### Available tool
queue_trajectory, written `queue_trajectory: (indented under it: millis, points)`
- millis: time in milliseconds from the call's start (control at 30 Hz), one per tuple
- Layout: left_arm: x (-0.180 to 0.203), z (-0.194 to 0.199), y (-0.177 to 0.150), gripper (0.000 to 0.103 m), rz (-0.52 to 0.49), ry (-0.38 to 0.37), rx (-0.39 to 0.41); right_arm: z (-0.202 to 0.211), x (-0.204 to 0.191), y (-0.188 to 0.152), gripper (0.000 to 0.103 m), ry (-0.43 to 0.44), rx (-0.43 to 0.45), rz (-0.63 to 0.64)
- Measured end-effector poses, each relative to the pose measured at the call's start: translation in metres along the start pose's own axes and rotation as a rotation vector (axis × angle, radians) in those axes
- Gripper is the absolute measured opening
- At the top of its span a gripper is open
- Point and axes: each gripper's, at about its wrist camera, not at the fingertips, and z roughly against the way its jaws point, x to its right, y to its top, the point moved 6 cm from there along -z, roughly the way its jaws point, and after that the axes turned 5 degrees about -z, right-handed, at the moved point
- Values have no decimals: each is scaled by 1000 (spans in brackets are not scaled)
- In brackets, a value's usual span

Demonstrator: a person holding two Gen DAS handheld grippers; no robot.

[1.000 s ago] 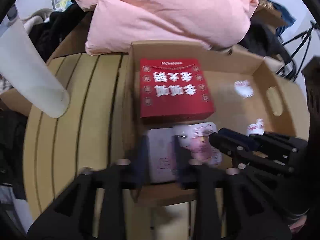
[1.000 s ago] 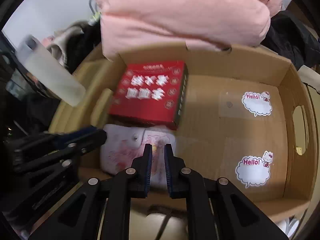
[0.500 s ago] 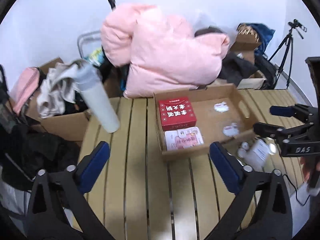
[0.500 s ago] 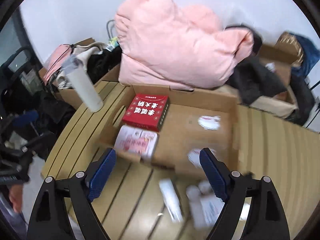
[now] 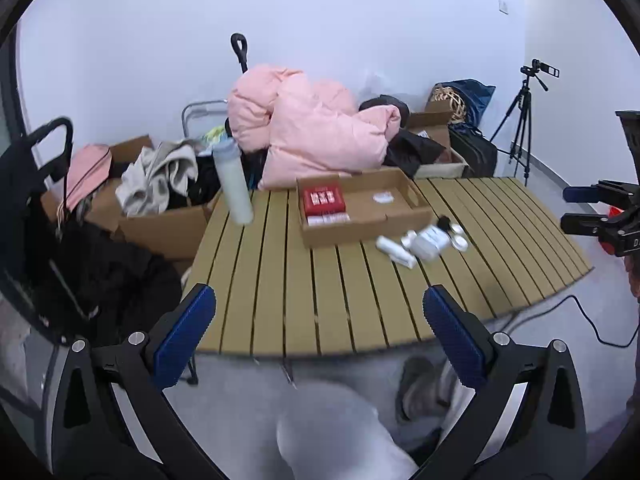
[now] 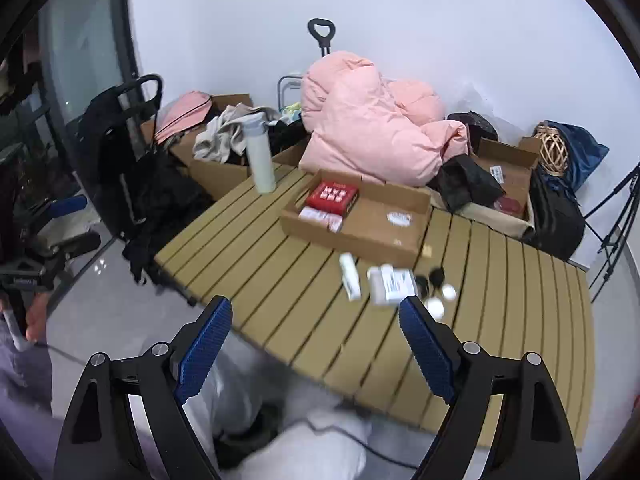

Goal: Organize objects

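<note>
Both grippers hang well back from the slatted table (image 5: 360, 288), over the person's light trousers. The left gripper (image 5: 320, 332) stands released with its blue pads spread wide and nothing between them; the right gripper (image 6: 316, 344) is likewise released and empty. Earlier frames are given, so it bears saying: both sets of jaws have just been opening, and no object lies between either pair.

The cardboard tray (image 5: 416, 210) sits far ahead of the left gripper and a little to its right, already holding a red box (image 5: 323, 199) with a pale pink packet (image 5: 328, 219) just in front of it. The things not yet put away lie on the table ahead of the right gripper, just beyond its right fingertip in that view: a white tube (image 6: 349, 276), a white carton (image 6: 394, 285), and a few small round pieces (image 6: 440, 292), black and white, possibly caps or jars; motion blur leaves that unsettled.

The step in hand looks like reaching for the next loose item. To do it well, take the right gripper forward and down onto the tube or the carton (these offer flat, long sides), with the jaws across the narrow width rather than the length. Approach from above so the neighbours are not pushed off the table's edge. Leave the round bits for later, since they may roll. The free half of the tray, to the right of the red box, is the sensible destination.
</note>
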Motion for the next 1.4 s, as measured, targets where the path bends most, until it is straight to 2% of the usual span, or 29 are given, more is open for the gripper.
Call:
queue_trajectory:
  millis: [100,233,400,500,567,600,667,733,833,933,1033,1067,1167,1233,1300,1400]
  points:
    - [4,22,-16,103,11,1,4,37,-7,-25,88,-16,8,27]
    - [9,52,-22,103,32,-60,33,79,-11,-43,89,-5,10,42]
    - [9,71,-4,103,86,-137,73,132,6,-59,89,-59,2,42]
    - [20,68,13,103,59,-157,63,156,27,-57,89,-126,6,24]
    - [23,69,29,103,27,-141,69,172,39,-50,89,-173,10,25]
    - [22,75,44,103,19,-126,100,181,43,-45,89,-190,13,35]
    - [20,85,69,103,-1,-132,145,201,52,-28,89,-211,27,41]
    - [19,86,87,103,-22,-131,155,219,62,-11,89,-245,47,45]
    - [11,68,117,103,-27,-64,118,234,74,15,89,-287,51,80]
    - [9,50,142,103,-50,-42,60,237,88,39,89,-315,6,114]
    - [4,41,164,103,-46,-23,76,240,98,55,89,-316,-33,153]
    - [4,31,167,103,-22,-42,75,238,102,62,89,-297,-39,148]
    - [17,-22,154,103,14,-124,-4,202,117,68,89,-209,-62,125]
    - [35,-78,131,103,25,-152,-74,152,128,60,89,-162,-105,113]
    - [59,-147,101,103,24,-144,-116,83,141,46,89,-142,-173,93]
    - [83,-226,65,103,-17,-132,-170,-17,159,24,89,-130,-230,23]
